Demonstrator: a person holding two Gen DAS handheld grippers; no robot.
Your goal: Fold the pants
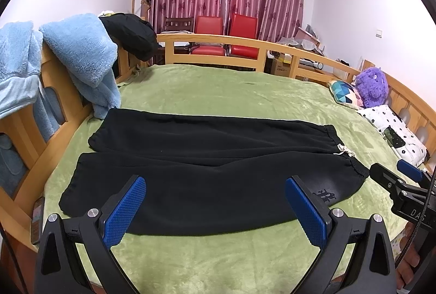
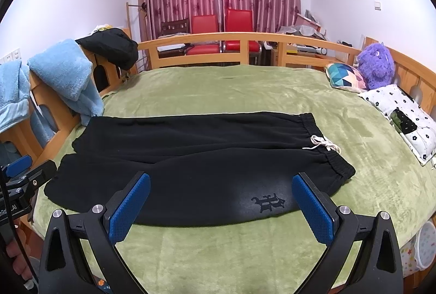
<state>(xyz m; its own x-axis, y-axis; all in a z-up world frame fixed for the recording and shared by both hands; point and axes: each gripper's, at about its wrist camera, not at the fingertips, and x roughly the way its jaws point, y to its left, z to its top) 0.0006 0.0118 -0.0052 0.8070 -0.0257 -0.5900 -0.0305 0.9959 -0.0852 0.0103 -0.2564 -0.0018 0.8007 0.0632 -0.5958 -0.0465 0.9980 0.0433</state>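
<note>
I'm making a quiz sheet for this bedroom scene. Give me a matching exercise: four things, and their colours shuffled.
Things:
1. pants
2. blanket on the bed
3. plush toy
4. chairs behind the bed rail

Colours:
A. red
B. green
C. black
D. purple

Pairs: 1-C, 2-B, 3-D, 4-A

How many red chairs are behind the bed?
2: both red chairs stand side by side before the curtain, beyond the bed rail, one left, one right. A dark wooden chair stands left of them.
</note>
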